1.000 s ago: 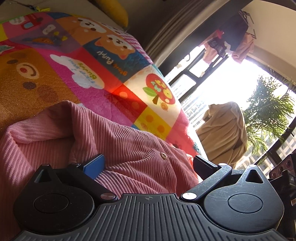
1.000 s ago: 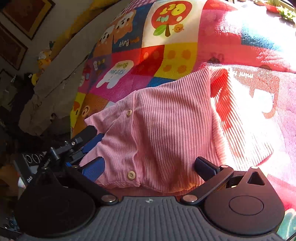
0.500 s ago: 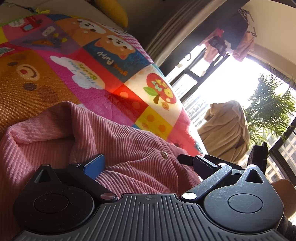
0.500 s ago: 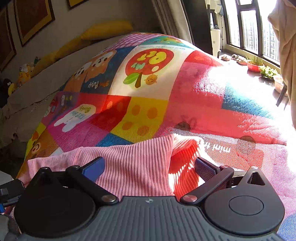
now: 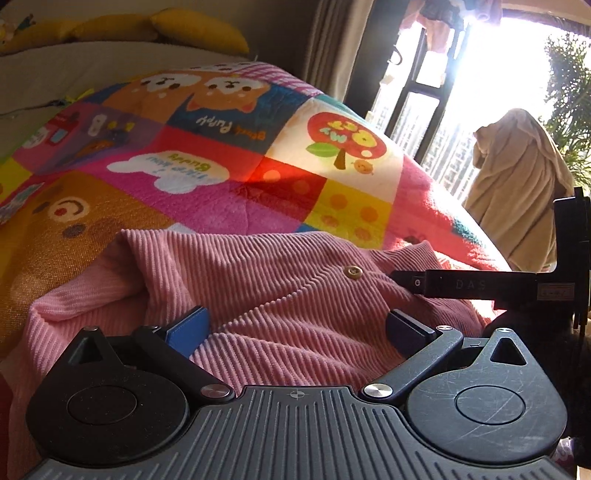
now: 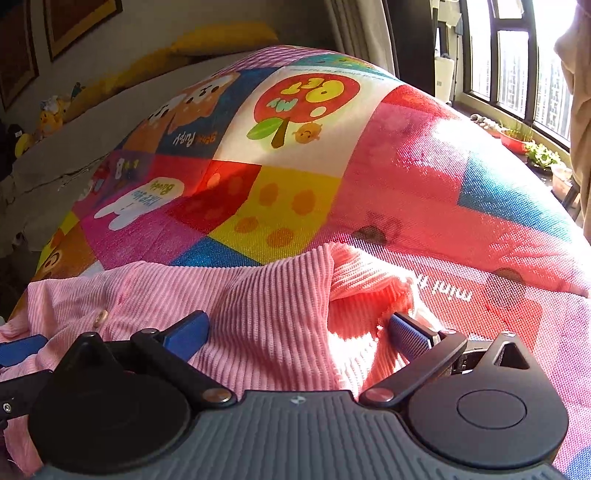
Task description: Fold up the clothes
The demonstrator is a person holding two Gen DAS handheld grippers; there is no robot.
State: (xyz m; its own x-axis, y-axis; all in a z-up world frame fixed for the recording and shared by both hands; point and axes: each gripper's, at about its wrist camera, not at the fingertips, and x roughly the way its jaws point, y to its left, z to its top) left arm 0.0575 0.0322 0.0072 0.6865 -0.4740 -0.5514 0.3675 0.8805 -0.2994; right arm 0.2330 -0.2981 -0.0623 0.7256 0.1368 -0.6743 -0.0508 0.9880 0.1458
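A pink ribbed garment (image 5: 280, 280) with a brass button (image 5: 352, 272) lies bunched on a colourful patchwork blanket (image 5: 236, 177). My left gripper (image 5: 295, 325) stands open low over it, the cloth lying between its blue pads (image 5: 188, 328). In the left wrist view, a black part of the right gripper (image 5: 461, 284) reaches in from the right, beside the button. My right gripper (image 6: 299, 328) is open over the garment (image 6: 258, 295) near a turned-up sunlit edge (image 6: 362, 295). A blue finger of the left gripper (image 6: 18, 347) shows at the far left of the right wrist view.
The blanket (image 6: 424, 177) covers a bed that falls away to the right. Yellow pillows (image 5: 195, 27) lie at the head. A beige cloth (image 5: 517, 192) hangs by the bright window (image 6: 517, 74), with potted plants (image 6: 521, 136) on the sill.
Both views have swung level. The right gripper has come down to the garment's right side and now shows in the left wrist view. The garment has shifted slightly.
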